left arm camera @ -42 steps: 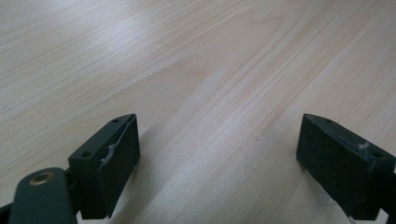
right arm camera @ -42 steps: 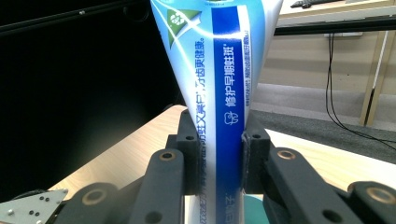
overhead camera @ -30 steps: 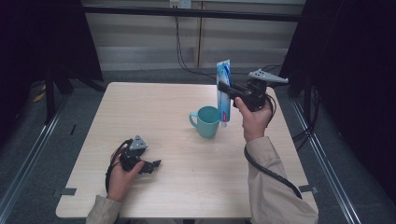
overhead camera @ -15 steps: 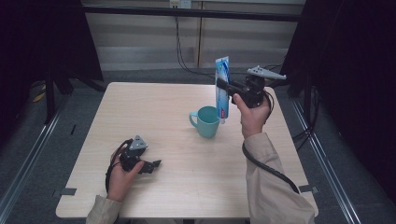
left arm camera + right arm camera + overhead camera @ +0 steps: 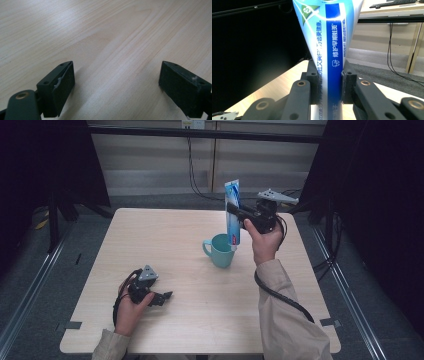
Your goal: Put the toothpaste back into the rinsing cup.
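Right gripper [image 5: 234, 215] clamped on a toothpaste tube [image 5: 232, 210], jaws pressing both its sides; tube upright, lower end just above the teal mug [image 5: 220, 251] near table [image 5: 165, 240] centre. Left gripper [image 5: 165, 296] rests on the table near the front edge, jaws apart, nothing between them.

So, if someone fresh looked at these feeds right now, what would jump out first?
The blue-and-white toothpaste tube, held upright in the air by the right tongs, which are shut on its middle; its lower end hangs just above the teal mug near the table's centre. Next, the left tongs rest open on the wooden table at its near left, nothing between the jaws.
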`<state>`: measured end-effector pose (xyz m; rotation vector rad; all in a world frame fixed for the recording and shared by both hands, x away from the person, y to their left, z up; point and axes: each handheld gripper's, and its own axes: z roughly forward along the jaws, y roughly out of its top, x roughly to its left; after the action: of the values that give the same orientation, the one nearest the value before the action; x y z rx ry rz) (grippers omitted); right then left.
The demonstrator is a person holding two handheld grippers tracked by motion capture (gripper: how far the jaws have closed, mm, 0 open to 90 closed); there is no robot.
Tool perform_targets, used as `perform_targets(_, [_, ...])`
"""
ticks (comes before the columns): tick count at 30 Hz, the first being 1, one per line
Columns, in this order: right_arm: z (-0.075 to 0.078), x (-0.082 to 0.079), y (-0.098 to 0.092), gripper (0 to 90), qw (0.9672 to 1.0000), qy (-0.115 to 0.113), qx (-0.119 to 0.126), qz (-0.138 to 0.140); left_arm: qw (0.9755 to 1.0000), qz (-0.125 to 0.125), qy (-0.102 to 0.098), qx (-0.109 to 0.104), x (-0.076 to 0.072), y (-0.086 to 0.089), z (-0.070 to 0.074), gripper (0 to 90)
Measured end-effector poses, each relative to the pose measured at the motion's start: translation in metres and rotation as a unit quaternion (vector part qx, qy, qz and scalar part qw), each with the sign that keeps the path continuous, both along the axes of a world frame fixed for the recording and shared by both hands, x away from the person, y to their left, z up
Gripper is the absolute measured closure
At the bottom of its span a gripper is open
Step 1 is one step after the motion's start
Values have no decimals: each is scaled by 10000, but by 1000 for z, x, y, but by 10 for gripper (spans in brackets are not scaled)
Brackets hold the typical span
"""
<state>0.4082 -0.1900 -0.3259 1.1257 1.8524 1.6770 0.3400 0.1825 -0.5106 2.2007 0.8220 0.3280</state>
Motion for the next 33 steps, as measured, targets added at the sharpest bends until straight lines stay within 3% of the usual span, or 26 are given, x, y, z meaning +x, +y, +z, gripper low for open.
perform_targets(13, [-2,8,1,740,10000,-41,44,-20,10000,-22,-11,28,0,0,0,132])
perform_targets(33, [-20,21,7,739,10000,6,69,-1,10000,-18,-5,14,0,0,0,134])
